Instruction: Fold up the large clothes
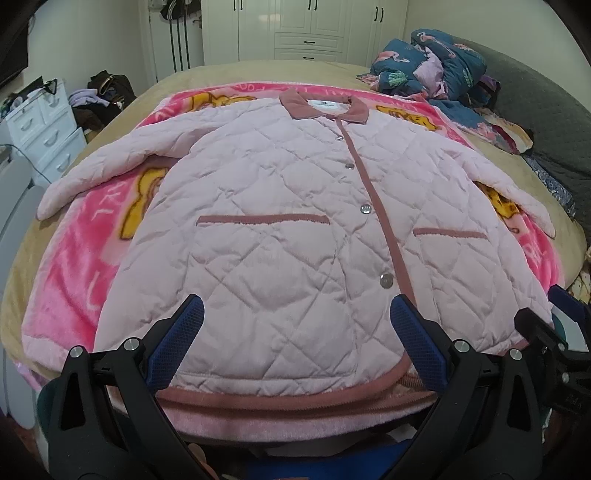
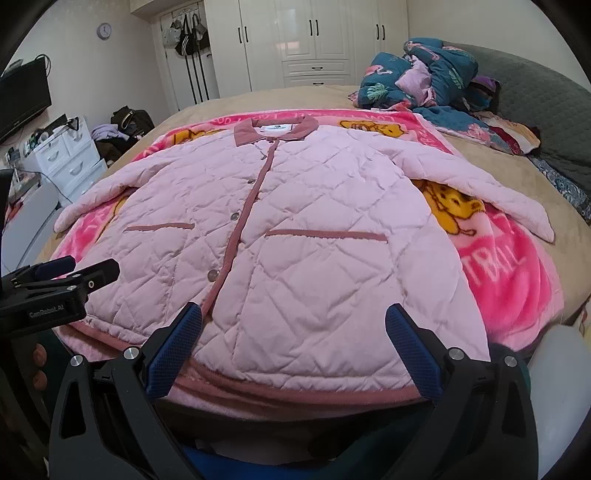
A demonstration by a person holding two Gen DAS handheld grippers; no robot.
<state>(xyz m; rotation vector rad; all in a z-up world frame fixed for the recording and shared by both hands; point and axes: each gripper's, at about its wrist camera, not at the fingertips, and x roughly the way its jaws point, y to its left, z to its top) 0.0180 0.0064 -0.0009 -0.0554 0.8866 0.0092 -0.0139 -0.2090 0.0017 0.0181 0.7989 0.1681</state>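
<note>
A pale pink quilted jacket (image 1: 280, 206) lies flat and face up on the bed, buttoned, collar far, sleeves spread out to both sides; it also shows in the right wrist view (image 2: 314, 229). Its dark pink hem (image 1: 295, 400) lies nearest me. My left gripper (image 1: 295, 306) is open above the hem, left of the button placket, holding nothing. My right gripper (image 2: 293, 314) is open above the hem on the jacket's right half, holding nothing. Each gripper shows at the edge of the other's view: the right one (image 1: 554, 332), the left one (image 2: 66, 277).
The jacket rests on a bright pink cartoon blanket (image 1: 74, 266) over a tan bedspread (image 1: 236, 72). A heap of blue patterned bedding (image 1: 436, 62) and a grey headboard (image 1: 546, 110) lie at the far right. White drawers (image 1: 44, 129) stand left; wardrobes (image 1: 306, 26) behind.
</note>
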